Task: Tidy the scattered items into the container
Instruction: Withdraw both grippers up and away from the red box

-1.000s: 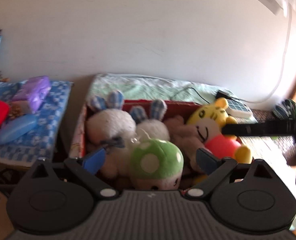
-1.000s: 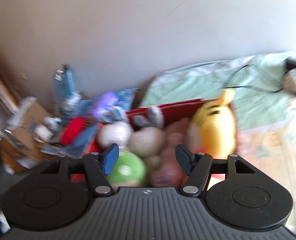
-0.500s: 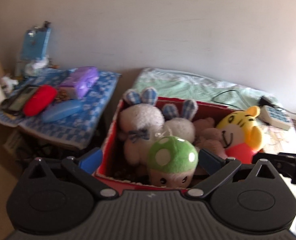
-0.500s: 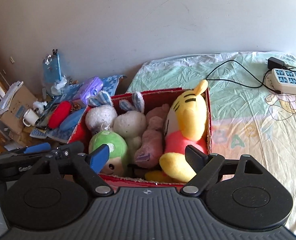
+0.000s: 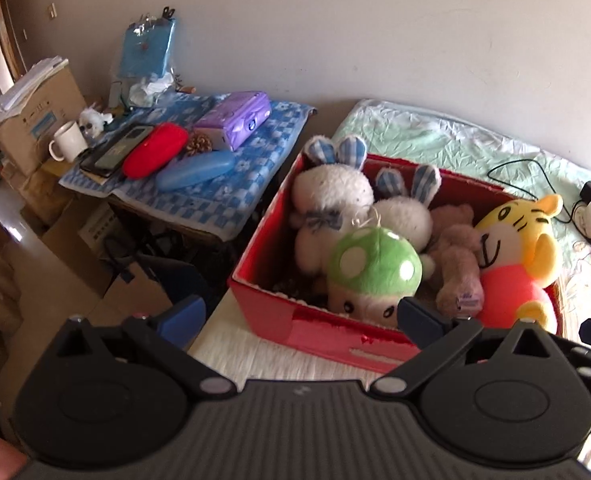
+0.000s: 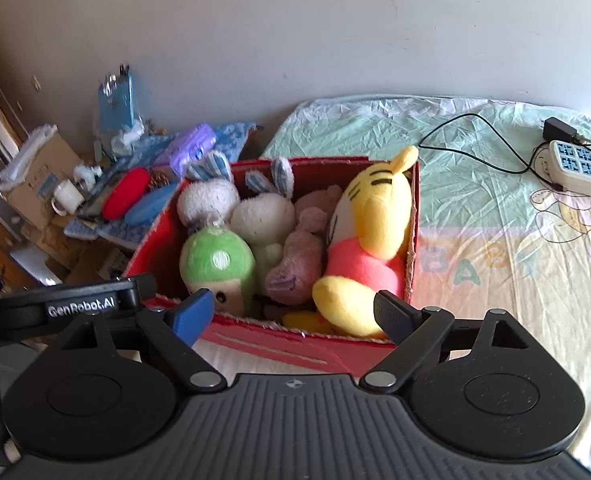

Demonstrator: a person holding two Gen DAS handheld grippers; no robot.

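Note:
A red box (image 5: 267, 220) (image 6: 413, 220) stands on the bed and holds several plush toys. In it are a green mushroom (image 5: 371, 264) (image 6: 215, 256), a yellow tiger (image 5: 511, 240) (image 6: 375, 216), two white bunnies (image 5: 331, 192) and a pink bear (image 5: 455, 248). My left gripper (image 5: 299, 314) hangs open before the box's near wall, with nothing between its fingers. My right gripper (image 6: 293, 314) hovers at the same wall with its jaws opening, and nothing is between them. The tiger's foot lies just beyond its right fingertip.
Left of the bed, a side table with a blue checked cloth (image 5: 215, 196) carries a purple pack (image 5: 235, 118), a red case (image 5: 155, 154), a blue case (image 5: 195, 168) and a mug (image 5: 67, 144). A power strip (image 6: 579, 164) with a black cable lies on the sheet at the right.
The left view has drawn back and swung left, so the side table and the box's front wall now show. The right gripper's jaws have spread wider. The toys have stayed in the box.

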